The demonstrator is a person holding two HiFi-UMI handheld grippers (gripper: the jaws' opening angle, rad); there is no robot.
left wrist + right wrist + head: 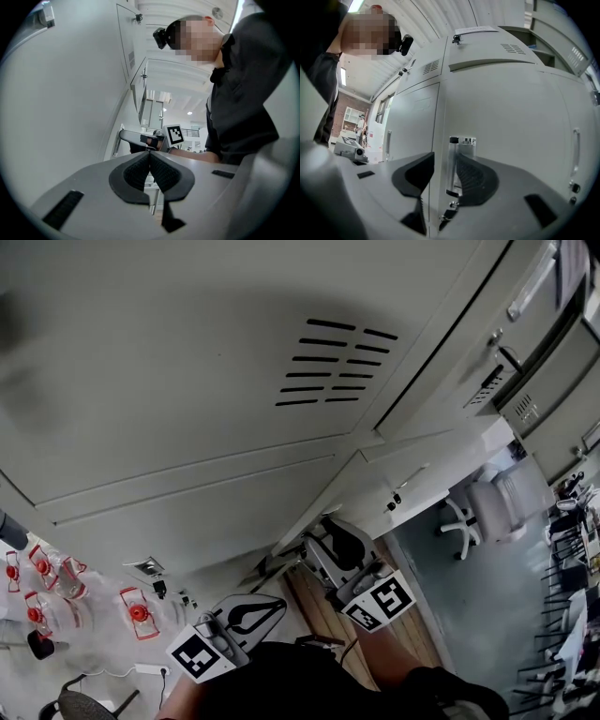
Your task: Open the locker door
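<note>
Far left on the floor, clear bottles with red caps (47,589), not part of the job. Next over, my left gripper (150,161) has its jaws pressed together with nothing in them. It sits beside the lockers, idle.

Then my right gripper (445,157), jaws wide apart, pointed at the locker door (506,108). Door is shut, grey sheet metal, flush with its neighbour. The seam runs just left of the handle (453,164), a short upright shiny bar at the door's left edge. That bar stands between my right jaws, hard by the right-hand pad (473,176), with the left-hand pad clear of it. No squeeze on it, so not gripped yet. Small dark lock piece (449,211) just under the handle, too dim to say if there's a key.

My read: thin steel door, stiff but light. It should swing easy once the catch lets go and may stick first. Bar looks smooth and hard, likely slippery under the pads, nothing fragile. Best hold is mid-bar, a pad on either side, closed firm, then a straight pull that follows the swing. An off-line pull risks sliding off.

Further right, more lockers (441,352) of the same kind, and a white chair (492,507) beyond them.
</note>
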